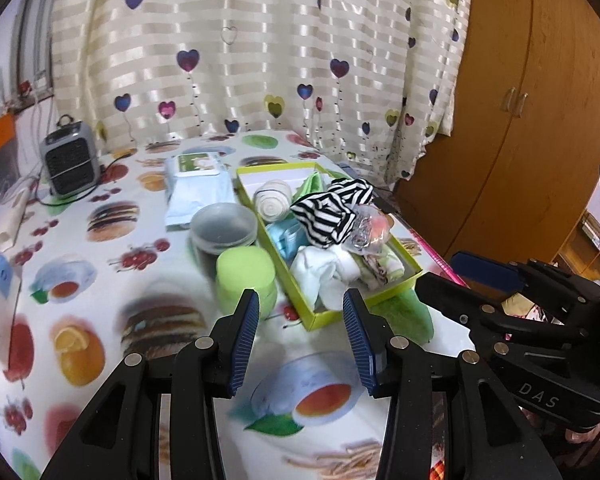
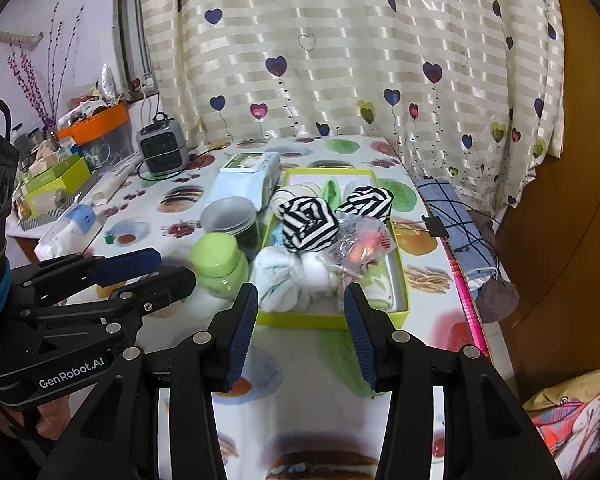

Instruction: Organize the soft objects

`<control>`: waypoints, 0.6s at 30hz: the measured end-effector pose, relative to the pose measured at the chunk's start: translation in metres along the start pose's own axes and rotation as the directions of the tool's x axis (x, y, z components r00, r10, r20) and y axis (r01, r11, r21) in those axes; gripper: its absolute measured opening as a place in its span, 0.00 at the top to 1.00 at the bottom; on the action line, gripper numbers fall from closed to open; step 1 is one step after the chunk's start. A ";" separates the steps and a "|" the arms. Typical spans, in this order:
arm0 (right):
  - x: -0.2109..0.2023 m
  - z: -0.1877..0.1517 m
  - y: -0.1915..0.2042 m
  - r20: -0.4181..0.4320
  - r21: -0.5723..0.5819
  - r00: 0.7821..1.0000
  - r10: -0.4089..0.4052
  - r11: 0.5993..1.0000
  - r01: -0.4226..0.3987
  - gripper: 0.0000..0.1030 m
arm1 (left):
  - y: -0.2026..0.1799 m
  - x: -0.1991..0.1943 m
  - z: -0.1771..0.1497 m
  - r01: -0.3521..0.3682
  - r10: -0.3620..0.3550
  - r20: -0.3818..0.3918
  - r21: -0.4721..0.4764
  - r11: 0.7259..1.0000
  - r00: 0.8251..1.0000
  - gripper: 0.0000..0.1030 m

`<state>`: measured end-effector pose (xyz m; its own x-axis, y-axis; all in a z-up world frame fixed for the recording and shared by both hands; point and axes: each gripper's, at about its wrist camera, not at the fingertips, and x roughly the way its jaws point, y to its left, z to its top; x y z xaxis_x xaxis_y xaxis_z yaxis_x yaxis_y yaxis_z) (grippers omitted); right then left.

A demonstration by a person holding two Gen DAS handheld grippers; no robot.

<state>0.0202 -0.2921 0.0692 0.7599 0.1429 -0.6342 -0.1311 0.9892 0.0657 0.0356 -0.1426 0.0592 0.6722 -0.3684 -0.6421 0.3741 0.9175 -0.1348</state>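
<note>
A lime green box on the printed tablecloth holds soft items. Among them are two black-and-white striped cloths, a rolled cream sock, bunched white cloths and a crinkled plastic bag. A green fuzzy cloth lies at the box's near end. My left gripper is open just short of the box, with nothing between its fingers. My right gripper is open beside it, also holding nothing.
Left of the box stand a green-lidded jar, a clear tub with a grey lid and a wipes pack. A small heater sits far left. A blue checked cloth lies along the table's right edge, beside a wooden wardrobe.
</note>
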 end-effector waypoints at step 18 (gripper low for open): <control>-0.020 -0.016 0.028 0.004 -0.045 1.000 0.028 0.999 -0.028 0.55 | 0.008 -0.030 -0.026 -0.088 0.087 -0.006 -0.032 0.996 0.996 0.59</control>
<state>-0.0084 -0.2677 0.0716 0.7586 0.1706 -0.6288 -0.1807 0.9823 0.0485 0.0025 -0.1202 0.0578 0.6983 -0.2858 -0.6563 0.2933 0.9506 -0.1020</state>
